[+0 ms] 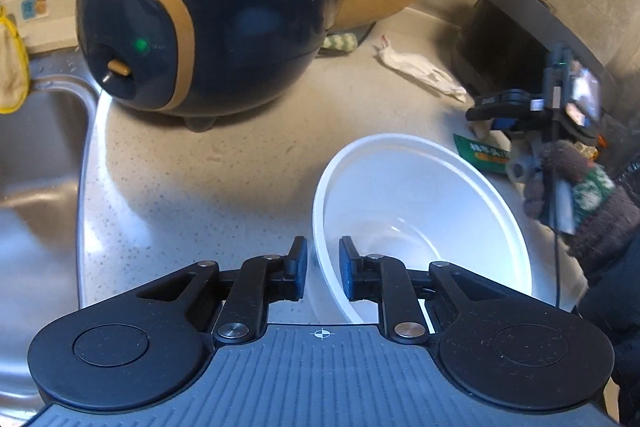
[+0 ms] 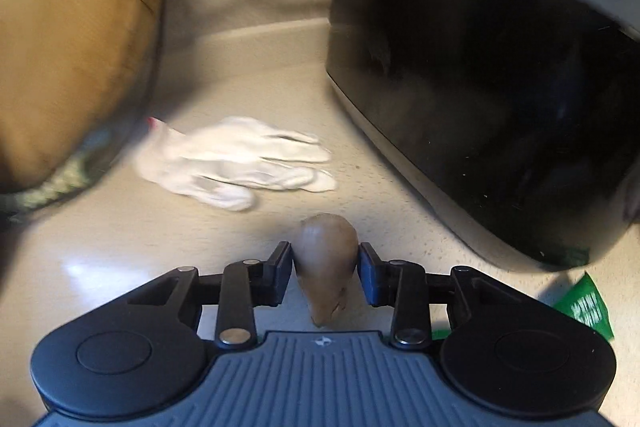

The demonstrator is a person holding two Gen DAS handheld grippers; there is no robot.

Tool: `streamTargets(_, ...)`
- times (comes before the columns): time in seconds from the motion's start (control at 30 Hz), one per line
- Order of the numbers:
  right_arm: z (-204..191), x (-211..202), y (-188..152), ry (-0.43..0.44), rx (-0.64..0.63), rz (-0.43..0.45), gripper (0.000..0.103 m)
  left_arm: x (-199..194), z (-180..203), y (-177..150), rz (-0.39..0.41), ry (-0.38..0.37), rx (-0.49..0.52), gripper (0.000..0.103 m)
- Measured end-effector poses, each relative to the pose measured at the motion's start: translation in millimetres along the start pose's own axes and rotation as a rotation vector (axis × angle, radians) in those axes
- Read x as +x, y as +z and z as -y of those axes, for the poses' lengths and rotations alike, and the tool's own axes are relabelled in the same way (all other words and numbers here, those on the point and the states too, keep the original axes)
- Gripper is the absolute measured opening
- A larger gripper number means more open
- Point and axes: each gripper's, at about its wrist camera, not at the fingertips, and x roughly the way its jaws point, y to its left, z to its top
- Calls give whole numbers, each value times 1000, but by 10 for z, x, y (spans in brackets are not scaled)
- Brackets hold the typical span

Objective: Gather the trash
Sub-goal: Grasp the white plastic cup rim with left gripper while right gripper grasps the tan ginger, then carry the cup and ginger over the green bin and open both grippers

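The left hand-held gripper (image 1: 323, 273) clamps the near rim of a white plastic bowl (image 1: 424, 223), one pad inside and one outside the wall, holding it tilted over the speckled tabletop (image 1: 224, 179) just in front of the dark blue rice cooker (image 1: 212, 15). The right hand-held gripper (image 2: 325, 273) is closed on a brown, teardrop-shaped scrap (image 2: 326, 267). Beyond it a crumpled white glove (image 2: 240, 163) lies on the tabletop beside a black appliance (image 2: 500, 95), and a green wrapper (image 2: 588, 307) lies off to the right.

Black linkage arms, blue-padded jaws, ribbed grey body
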Motion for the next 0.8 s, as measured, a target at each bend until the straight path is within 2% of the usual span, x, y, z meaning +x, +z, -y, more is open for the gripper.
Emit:
streamTargets(0.2,-47,-679,-295,128,-5,38,35,50,102,-14,-14,-50,54,18)
streamTargets(0.3,-38,-1013,-539,157,10,44,35,89,180,-23,-37,-82,89,17)
streamTargets(0.4,-19,-1312,-789,140,27,47,35,135,241,-33,-62,-145,93,14)
streamTargets(0.53,32,-1675,-1102,61,41,56,35,173,350,-72,-59,-223,126,12)
streamTargets(0.8,345,-2232,-1678,-32,211,60,35,221,488,-82,-55,-281,199,12)
